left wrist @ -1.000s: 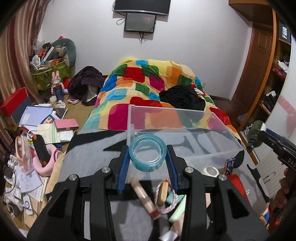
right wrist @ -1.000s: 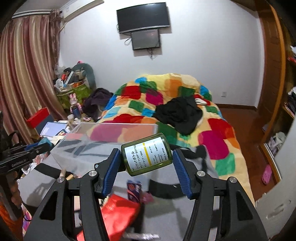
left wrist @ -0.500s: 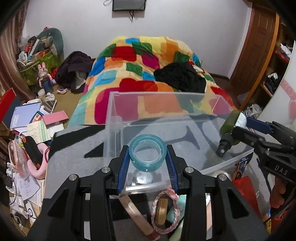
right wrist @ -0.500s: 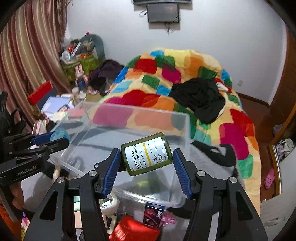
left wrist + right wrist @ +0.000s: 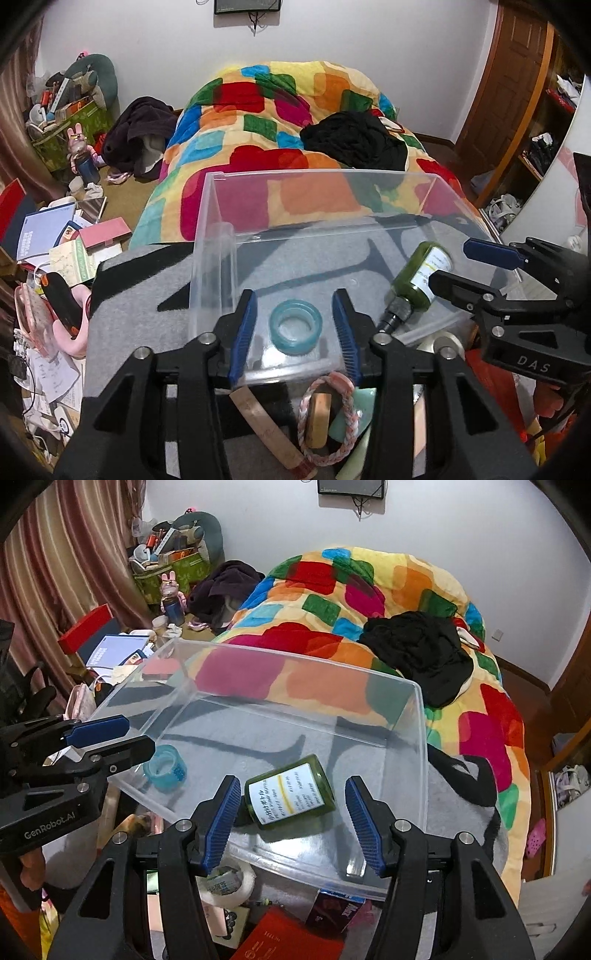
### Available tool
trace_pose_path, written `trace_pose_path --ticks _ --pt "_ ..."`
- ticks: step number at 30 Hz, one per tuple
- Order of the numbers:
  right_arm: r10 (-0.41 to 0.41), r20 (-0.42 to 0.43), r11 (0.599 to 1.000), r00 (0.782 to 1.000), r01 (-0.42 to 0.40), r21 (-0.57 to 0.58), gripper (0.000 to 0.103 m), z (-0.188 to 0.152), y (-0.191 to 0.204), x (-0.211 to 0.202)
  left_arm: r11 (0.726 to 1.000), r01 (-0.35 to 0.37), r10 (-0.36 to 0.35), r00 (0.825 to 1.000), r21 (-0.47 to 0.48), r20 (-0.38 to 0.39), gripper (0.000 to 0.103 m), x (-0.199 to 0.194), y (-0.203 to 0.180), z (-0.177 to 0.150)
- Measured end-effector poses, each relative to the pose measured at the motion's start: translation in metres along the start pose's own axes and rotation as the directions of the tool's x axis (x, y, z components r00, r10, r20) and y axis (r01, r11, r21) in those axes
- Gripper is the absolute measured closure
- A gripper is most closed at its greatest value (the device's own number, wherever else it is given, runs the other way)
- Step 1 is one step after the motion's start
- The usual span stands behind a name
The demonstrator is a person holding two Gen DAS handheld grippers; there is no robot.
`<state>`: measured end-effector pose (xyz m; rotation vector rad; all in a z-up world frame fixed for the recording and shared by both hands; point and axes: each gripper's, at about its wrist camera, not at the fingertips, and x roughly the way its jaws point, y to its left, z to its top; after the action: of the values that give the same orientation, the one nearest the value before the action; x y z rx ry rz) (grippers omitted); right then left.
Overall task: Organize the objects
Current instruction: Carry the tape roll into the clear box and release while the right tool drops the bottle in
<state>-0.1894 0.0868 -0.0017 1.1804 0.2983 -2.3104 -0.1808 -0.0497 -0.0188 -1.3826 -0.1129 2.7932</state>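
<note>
Lying partly behind right gripper (image 5: 480, 266) fingers (image 5: 458, 286), bottle (image 5: 421, 277).

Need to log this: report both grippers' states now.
Left gripper: open, the blue tape roll released in the clear bin.
Right gripper: open, the green bottle lying loose between.

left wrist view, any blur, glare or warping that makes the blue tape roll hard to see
Left wrist view: blue tape roll slightly soft, seen through the clear bin wall; fisheye bows the door frame, corners go black. Right wrist view: roll sharper but half behind the left tongs; faint sheen on the bin floor.
</note>
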Motion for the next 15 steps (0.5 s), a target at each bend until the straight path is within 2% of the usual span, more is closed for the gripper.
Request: trace_pose_path --ticks 4,7,11,15 --pt "0.008 0.018 1.0 1.0 -0.008 0.002 0.043 -0.003 0.002 -0.01 1.0 -0.009 0.008 1.0 0.011 0.023 0.052 -0.012 -0.002 -0.005" --pt "0.007 0.048 1.0 0.999 -0.007 0.014 0.036 -0.006 0.002 -0.022 1.0 -0.01 0.01 0.998 0.012 0.055 0.042 -0.026 -0.002 -0.011" --pt "-0.003 0.097 1.0 0.995 0.0 0.026 0.031 -0.018 0.002 -0.045 0.999 -0.027 0.024 0.995 0.027 0.101 0.041 -0.047 -0.005 -0.022" --pt "-0.021 0.141 0.998 0.99 0.013 0.058 0.021 -0.036 -0.001 -0.066 0.998 -0.04 0.035 0.99 0.038 0.135 0.038 -0.065 -0.005 -0.039"
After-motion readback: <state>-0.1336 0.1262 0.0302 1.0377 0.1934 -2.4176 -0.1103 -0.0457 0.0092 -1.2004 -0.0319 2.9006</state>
